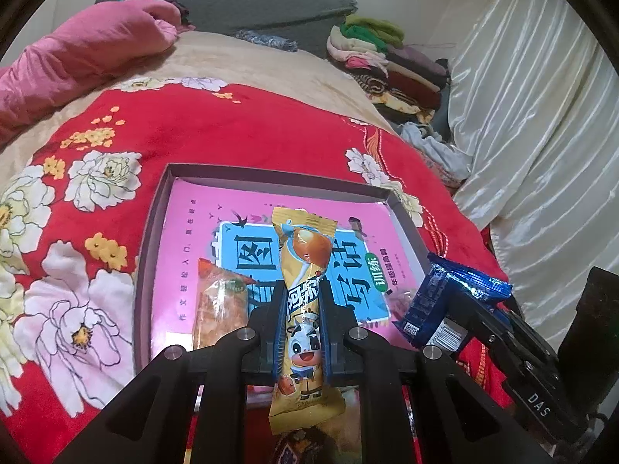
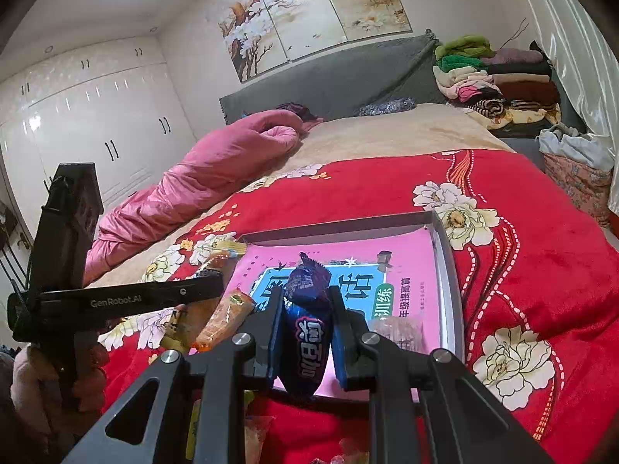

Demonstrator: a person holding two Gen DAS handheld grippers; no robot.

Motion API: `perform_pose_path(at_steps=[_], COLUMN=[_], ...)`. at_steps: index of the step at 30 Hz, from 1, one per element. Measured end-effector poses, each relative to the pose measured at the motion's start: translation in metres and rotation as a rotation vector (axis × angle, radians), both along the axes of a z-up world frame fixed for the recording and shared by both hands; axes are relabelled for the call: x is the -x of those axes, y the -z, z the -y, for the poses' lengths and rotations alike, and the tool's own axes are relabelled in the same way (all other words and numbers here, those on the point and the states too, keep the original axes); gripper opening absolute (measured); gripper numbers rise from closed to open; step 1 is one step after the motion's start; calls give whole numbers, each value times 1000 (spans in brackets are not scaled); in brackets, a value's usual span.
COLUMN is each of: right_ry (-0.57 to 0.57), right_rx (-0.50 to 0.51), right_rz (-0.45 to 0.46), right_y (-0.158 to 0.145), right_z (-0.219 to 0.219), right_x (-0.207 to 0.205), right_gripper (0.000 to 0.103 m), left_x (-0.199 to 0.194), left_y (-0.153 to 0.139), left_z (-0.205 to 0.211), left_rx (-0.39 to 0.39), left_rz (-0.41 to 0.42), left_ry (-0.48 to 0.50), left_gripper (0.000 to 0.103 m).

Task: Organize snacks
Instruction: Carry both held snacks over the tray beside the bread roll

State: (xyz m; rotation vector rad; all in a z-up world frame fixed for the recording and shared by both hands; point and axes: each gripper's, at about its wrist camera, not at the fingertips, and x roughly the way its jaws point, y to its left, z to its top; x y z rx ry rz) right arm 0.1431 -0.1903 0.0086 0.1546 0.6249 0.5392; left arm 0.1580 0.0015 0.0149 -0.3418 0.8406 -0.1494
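Observation:
My left gripper (image 1: 303, 290) is shut on a long yellow snack packet (image 1: 301, 255) with a cartoon cow, held over a shallow grey box (image 1: 271, 178). The box is lined with a pink book (image 1: 201, 239). An orange snack packet (image 1: 220, 309) lies at the box's left side. My right gripper (image 2: 305, 297) is shut on a dark blue snack packet (image 2: 307, 340) above the box's near edge. The blue packet (image 1: 437, 301) and right gripper (image 1: 468, 311) show at the right of the left wrist view. The left gripper (image 2: 205, 290) shows at the left of the right wrist view. A clear-wrapped snack (image 2: 402, 328) lies in the box (image 2: 445, 239).
The box sits on a red floral blanket (image 1: 193, 127) on a bed. A pink quilt (image 2: 216, 170) lies at the left. Folded clothes (image 2: 495, 81) are stacked by the grey headboard (image 2: 329, 77). A white curtain (image 1: 541, 116) hangs at the right. More wrapped snacks (image 2: 255, 433) lie under the grippers.

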Motion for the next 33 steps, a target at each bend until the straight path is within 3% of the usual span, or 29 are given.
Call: perform_pose_path(at_steps=[13,33], right_ry=[-7,-102], right_rx=[3,-6], right_rz=[-20,-152], right_y=[5,31], right_z=[-2,-21], right_x=[-8,-21], right_gripper=[22,22], left_x=[-17,-31], left_y=[14,42], left_z=[6,17], left_rx=[0,0], left_rz=[-11,-49], left_ry=[6,42], left_gripper=[15,15])
